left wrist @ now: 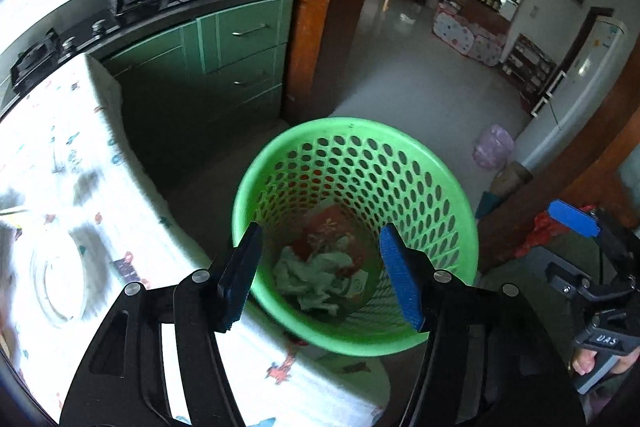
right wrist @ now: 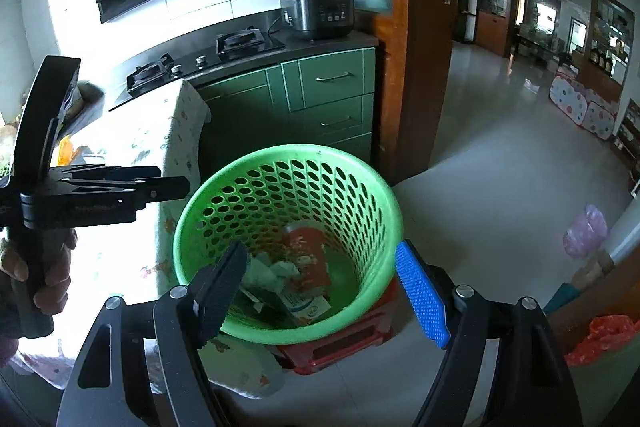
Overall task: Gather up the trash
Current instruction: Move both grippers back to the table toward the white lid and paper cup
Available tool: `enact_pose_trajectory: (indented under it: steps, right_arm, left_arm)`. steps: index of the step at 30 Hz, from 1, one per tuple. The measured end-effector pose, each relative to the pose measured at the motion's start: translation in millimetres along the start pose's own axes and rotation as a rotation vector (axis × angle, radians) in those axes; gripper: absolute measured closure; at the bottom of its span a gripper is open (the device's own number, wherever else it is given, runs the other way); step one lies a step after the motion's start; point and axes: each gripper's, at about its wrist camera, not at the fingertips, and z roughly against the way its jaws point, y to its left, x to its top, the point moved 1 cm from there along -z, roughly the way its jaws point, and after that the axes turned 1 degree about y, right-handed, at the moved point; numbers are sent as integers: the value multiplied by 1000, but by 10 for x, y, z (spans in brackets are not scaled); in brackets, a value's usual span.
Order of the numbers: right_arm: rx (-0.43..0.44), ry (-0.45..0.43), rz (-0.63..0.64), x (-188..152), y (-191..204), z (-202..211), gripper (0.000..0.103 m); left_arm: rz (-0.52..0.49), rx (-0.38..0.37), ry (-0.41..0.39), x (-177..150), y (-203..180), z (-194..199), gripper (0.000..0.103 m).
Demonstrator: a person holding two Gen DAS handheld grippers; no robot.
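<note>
The green basket [left wrist: 356, 227] stands just off the corner of the tabletop [left wrist: 72, 163], on a red stool [right wrist: 340, 343] that shows under its base in the right wrist view. Its rim nearly meets the hanging edge of the patterned cloth [right wrist: 176, 147] on that side; whether they touch cannot be told. Inside, on the bottom, lie crumpled paper [left wrist: 316, 275], a red packet [left wrist: 328, 231] and a small carton [right wrist: 308, 307].

The left gripper [left wrist: 320, 279] hangs over the basket's near rim, pointing down into it. Its jaws stand wide, with nothing between them; the trash seen in the gap lies far below on the basket floor. The right gripper [right wrist: 320, 291] is likewise above the near rim, jaws wide and empty, the dark finger [right wrist: 220, 291] over the inside of the basket and the blue finger [right wrist: 420, 295] outside the rim to the right. A hand [right wrist: 36, 267] holds the left gripper's handle at the left of the right wrist view, over the tabletop edge.

Behind the basket, green cabinets [left wrist: 240, 59] and a wooden door frame [left wrist: 320, 27] close the space. To the right, open tiled floor [right wrist: 500, 167] runs into the next room. A pink bag [right wrist: 586, 231] lies on the floor by the wall, and an orange bag [right wrist: 604, 335] sits at the lower right.
</note>
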Motion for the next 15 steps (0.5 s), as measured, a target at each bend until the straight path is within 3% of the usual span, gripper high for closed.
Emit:
enact_pose_trajectory:
  steps: [15]
  right_arm:
    - [111, 3, 96, 172, 686, -207, 29]
  left_arm:
    - [152, 147, -73, -312, 843, 623, 42]
